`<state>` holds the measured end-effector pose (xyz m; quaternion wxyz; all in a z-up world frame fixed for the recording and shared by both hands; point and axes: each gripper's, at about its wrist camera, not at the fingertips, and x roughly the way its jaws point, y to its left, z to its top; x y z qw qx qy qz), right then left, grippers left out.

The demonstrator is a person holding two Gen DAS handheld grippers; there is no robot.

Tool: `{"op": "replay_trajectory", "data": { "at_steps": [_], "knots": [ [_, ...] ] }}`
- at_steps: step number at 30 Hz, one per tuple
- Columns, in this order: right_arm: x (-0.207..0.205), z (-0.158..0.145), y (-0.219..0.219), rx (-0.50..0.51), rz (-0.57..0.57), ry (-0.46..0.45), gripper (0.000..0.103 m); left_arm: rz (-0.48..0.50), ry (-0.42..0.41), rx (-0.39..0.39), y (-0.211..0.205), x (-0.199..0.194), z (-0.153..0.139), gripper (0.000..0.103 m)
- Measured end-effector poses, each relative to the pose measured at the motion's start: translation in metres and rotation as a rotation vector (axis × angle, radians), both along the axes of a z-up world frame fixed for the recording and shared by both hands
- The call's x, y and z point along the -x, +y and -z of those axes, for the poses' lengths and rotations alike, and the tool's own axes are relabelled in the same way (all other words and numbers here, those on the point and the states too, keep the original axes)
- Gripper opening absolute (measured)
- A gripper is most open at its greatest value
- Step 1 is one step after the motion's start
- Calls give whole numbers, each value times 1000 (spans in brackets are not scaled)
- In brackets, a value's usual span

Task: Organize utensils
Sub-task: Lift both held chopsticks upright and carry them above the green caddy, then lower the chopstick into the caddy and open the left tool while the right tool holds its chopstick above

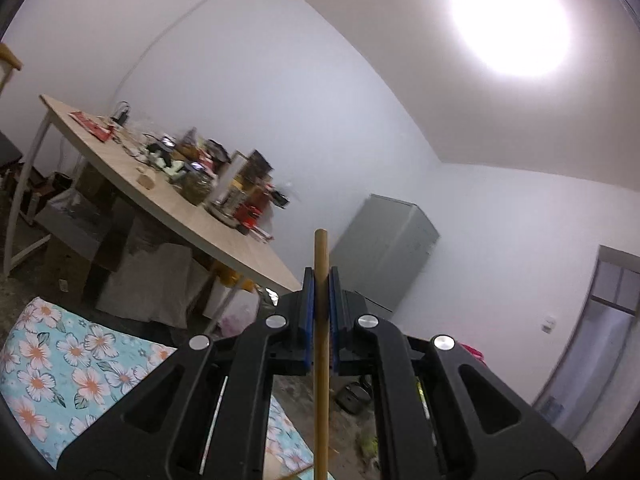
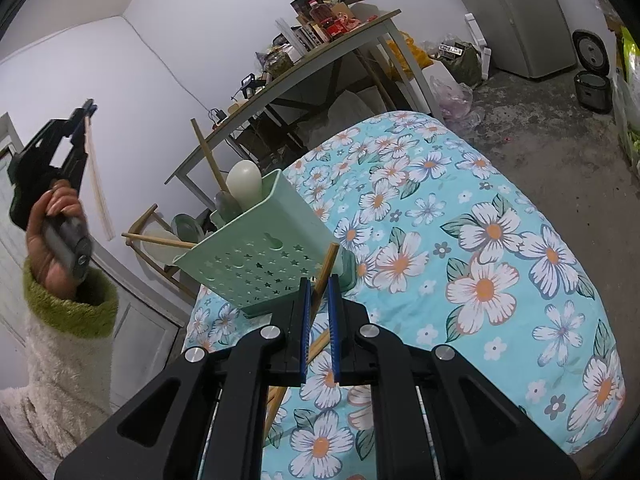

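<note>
**Two grippers, each pinching a bamboo chopstick beside the green holder**

Two black two-finger grippers with blue pads are at work, and each is clamped on a slim bamboo stick. The left gripper [image 1: 321,320] is raised and pointing across the room; its pads are pressed onto a light-brown round bamboo chopstick [image 1: 321,280] that stands upright between them, its blunt end poking above the fingertips. In the right wrist view the person's left hand [image 2: 56,232], in a cream fleece sleeve with a green cuff [image 2: 68,312], holds that tool up at the left edge.

The right gripper [image 2: 319,304] angles down over a turquoise quilt printed with white-and-orange flowers [image 2: 480,240]. Its pads pinch a second bamboo chopstick [image 2: 326,268], which slants up to the right, its upper end just beside the holder's corner.

The pale-green perforated plastic utensil holder [image 2: 256,256], punched with stars, sits on the quilt. Inside it stand a whitish rounded plastic spoon [image 2: 244,184], a grey-green spoon [image 2: 223,204] and another long chopstick [image 2: 208,156] leaning left.
</note>
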<state>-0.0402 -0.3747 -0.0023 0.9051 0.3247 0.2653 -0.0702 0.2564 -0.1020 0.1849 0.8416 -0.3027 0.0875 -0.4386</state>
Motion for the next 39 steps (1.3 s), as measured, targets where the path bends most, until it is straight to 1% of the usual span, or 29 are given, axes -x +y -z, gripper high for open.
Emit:
{"op": "replay_trajectory", "data": {
  "at_steps": [6, 9, 11, 16, 23, 26, 29, 32, 34, 39],
  "knots": [
    [2, 3, -6, -9, 10, 6, 9, -91, 40, -40, -18, -16, 20, 6],
    [4, 4, -7, -14, 12, 7, 9, -97, 66, -74, -24, -21, 28, 6],
    [4, 5, -7, -16, 13, 8, 9, -100, 68, -79, -24, -22, 27, 6],
    [4, 5, -7, -14, 13, 6, 9, -100, 35, -98, -16, -10, 16, 6],
    [3, 3, -3, -10, 6, 1, 9, -118, -61, -114, 5, 15, -14, 6],
    [2, 2, -1, -10, 1, -2, 9, -113, -84, -137, 6, 21, -19, 6],
    [2, 1, 1, -7, -1, -6, 9, -102, -64, -151, 3, 16, -13, 6],
    [3, 1, 2, -6, -1, -7, 9, -94, -24, -148, 0, 8, -3, 6],
    [5, 1, 2, -6, -1, -6, 9, -96, -19, -152, -3, 6, 0, 6],
    [6, 1, 1, -9, 1, -7, 9, -111, -20, -193, -15, -4, 7, 6]
  ]
}}
